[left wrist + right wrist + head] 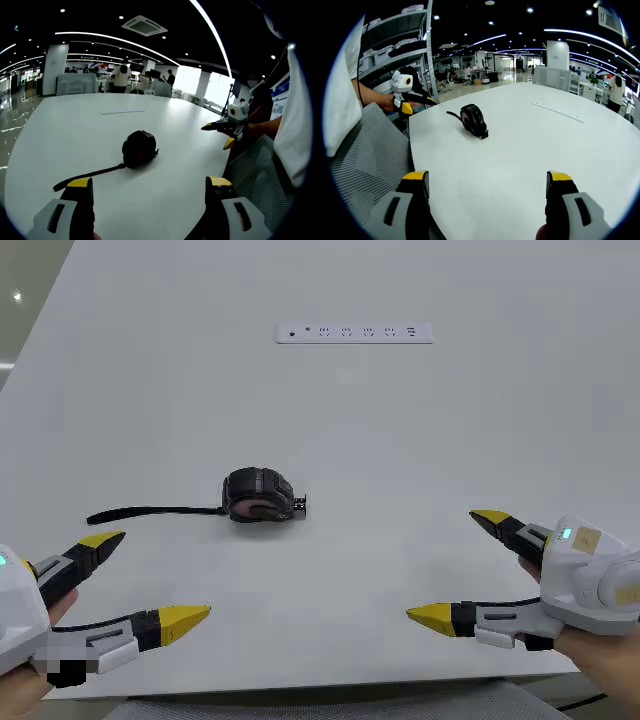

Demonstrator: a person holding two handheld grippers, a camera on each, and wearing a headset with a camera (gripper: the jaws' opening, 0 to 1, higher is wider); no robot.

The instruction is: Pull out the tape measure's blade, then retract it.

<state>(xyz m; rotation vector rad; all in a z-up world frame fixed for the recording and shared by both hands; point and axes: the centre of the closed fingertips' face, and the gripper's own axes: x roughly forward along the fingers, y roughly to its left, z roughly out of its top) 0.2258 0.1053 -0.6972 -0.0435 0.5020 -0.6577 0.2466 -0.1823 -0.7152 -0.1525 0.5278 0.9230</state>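
Observation:
A black tape measure (259, 496) lies on the white table (340, 420), its black wrist strap (150, 511) trailing left. The blade tip sits at the case's right end, drawn in. My left gripper (155, 575) is open near the front left edge, short of the strap. My right gripper (455, 565) is open at the front right, well clear of the case. From the left gripper view the tape measure (139, 148) is ahead between the yellow-tipped jaws, with my right gripper (220, 134) beyond it. In the right gripper view the tape measure (473, 120) lies ahead and my left gripper (417, 102) is at far left.
A white power strip (354, 334) lies flat toward the far side of the table. The table's front edge (330, 687) runs just under both grippers. A mesh chair (365, 165) sits by that edge. People stand far off in the office.

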